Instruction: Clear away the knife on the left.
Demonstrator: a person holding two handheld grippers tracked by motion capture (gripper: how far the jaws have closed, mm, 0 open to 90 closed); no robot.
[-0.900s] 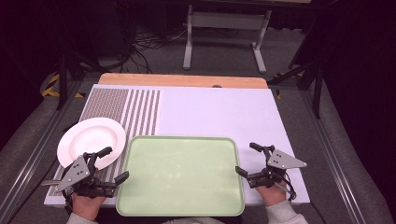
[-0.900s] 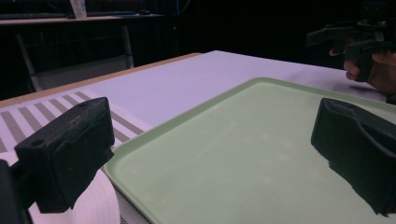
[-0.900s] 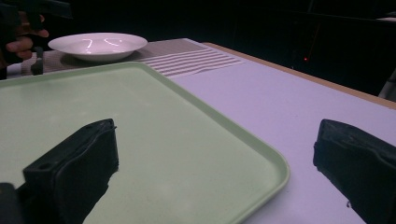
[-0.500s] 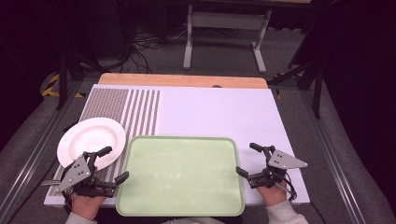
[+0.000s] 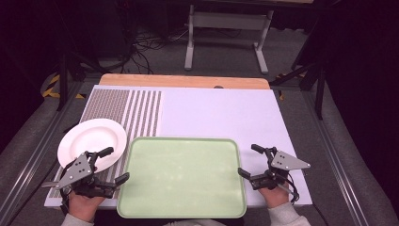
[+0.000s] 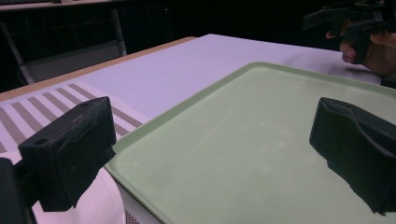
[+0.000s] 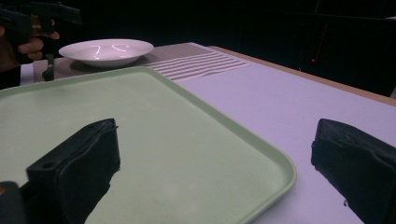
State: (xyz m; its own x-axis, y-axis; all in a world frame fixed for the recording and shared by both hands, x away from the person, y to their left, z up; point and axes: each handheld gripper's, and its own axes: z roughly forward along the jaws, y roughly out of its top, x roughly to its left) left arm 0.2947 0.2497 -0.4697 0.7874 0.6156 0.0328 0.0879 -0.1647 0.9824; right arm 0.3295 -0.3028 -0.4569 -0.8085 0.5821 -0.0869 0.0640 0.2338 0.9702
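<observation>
A pale green tray [image 5: 181, 174] lies empty at the near middle of the white table mat, also seen as the tray [image 6: 243, 149] and the tray [image 7: 154, 130]. A white plate [image 5: 91, 141] rests left of it, partly on the striped patch; the plate [image 7: 106, 50] looks empty. My left gripper [image 5: 113, 165] is open at the tray's left edge, one jaw over the plate's near rim, the other over the tray's corner. My right gripper [image 5: 250, 161] is open at the tray's right edge, with its jaws straddling the rim and nothing between them.
The white mat [image 5: 221, 113] stretches bare behind the tray, with a brown striped patch [image 5: 131, 110] at the back left. A wooden table edge [image 5: 183, 81] runs along the far side. Beyond it stand a metal frame [image 5: 226, 33] and floor cables.
</observation>
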